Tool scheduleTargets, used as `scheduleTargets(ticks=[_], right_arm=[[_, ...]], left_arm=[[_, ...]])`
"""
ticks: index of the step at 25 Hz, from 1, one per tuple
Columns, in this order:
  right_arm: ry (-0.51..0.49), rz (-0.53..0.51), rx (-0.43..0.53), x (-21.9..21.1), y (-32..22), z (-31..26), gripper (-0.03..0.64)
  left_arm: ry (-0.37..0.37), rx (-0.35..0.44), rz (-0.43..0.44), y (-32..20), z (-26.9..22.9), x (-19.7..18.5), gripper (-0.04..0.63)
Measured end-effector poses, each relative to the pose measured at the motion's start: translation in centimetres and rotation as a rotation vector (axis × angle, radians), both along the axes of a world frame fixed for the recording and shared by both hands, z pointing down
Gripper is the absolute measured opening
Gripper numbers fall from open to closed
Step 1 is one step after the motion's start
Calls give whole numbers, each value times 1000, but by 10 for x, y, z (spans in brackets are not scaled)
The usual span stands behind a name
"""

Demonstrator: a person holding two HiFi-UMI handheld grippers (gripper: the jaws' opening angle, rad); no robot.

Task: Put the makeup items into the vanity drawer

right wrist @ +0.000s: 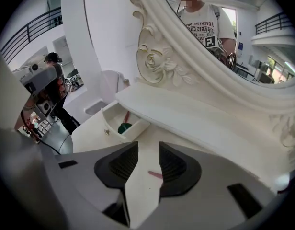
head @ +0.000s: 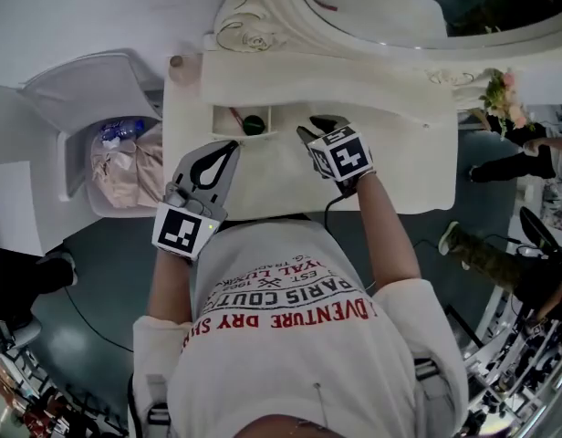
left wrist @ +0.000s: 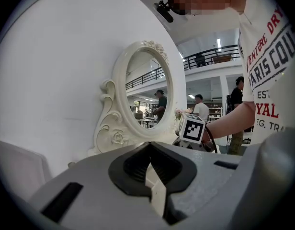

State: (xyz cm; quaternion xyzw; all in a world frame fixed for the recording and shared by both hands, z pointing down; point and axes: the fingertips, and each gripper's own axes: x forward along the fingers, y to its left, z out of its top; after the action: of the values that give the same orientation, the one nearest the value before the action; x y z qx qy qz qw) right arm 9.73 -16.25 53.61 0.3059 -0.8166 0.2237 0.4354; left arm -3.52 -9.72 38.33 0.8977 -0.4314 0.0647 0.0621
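Note:
The white vanity table (head: 418, 167) has a small drawer (head: 228, 130) pulled open under its raised shelf. Inside the drawer lie a round dark green item (head: 254, 124) and a thin red stick (head: 234, 115); the right gripper view shows the drawer (right wrist: 109, 123), green item (right wrist: 124, 127) and stick (right wrist: 127, 115) too. My right gripper (head: 317, 128) hovers just right of the drawer, jaws open (right wrist: 148, 150) and empty. A small pink stick (right wrist: 155, 175) lies on the tabletop, seen through the gap. My left gripper (head: 232, 146) sits in front of the drawer, shut (left wrist: 150, 145) on nothing.
An ornate oval mirror (head: 381, 7) stands at the back of the vanity. A white bin (head: 126, 167) with a plastic liner and bottles is at the left. Flowers (head: 502, 94) sit at the right end. Other people's feet (head: 468, 249) are on the floor at the right.

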Motion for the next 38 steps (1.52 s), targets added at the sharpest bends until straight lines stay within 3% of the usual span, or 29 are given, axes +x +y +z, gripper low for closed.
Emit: scheduleTargets(ticks=[5, 10, 25, 29, 31, 38], right_arm=[[23, 9, -36, 43, 6, 18, 159], [63, -62, -78, 63, 12, 47, 201], [185, -460, -144, 69, 16, 104, 229], [204, -452, -126, 74, 8, 106, 130], [204, -443, -130, 76, 6, 106, 49], [226, -486, -122, 78, 12, 104, 43]], left_arm=[[-10, -11, 40, -7, 6, 36, 7], [-14, -53, 30, -11, 19, 59, 8], [-24, -146, -164, -8, 53, 82, 6], [-26, -154, -188, -8, 55, 83, 7], [-29, -153, -192, -7, 56, 84, 7], [-39, -131, -184, -6, 47, 89, 6]])
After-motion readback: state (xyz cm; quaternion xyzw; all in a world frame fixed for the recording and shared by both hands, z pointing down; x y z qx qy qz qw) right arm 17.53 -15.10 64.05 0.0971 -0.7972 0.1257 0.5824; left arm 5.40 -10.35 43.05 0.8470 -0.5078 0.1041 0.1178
